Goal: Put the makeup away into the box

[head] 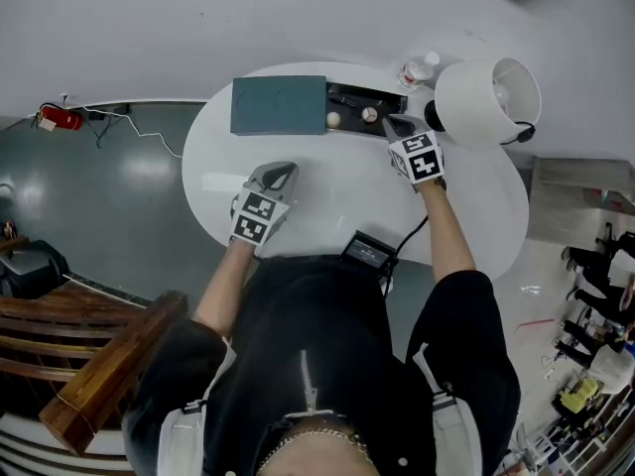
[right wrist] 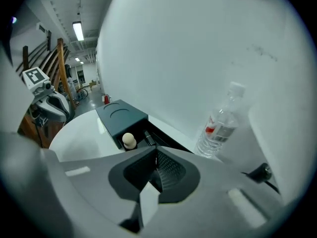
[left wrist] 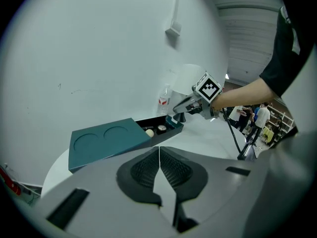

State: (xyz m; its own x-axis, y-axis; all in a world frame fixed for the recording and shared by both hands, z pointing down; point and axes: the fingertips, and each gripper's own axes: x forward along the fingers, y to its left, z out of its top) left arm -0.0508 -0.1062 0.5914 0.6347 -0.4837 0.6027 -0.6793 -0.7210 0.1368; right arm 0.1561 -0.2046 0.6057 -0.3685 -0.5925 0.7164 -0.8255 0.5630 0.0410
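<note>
Teal flat rectangular box (head: 278, 105), matte.

Box (head: 365, 91) at the far edge of the table (head: 327, 196), lid (head: 279, 105) over its left part, bottle (head: 417, 70) behind its right end.

White wall (head: 198, 18), grey floor (head: 119, 196), white oval table (head: 327, 201), wooden bench (head: 99, 355) at left.

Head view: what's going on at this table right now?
A person works two grippers at a white table. The right gripper hangs over the teal box's open end, shut and empty. The left gripper is low over the table, also shut and empty. A sponge and a round case lie in the box.
</note>
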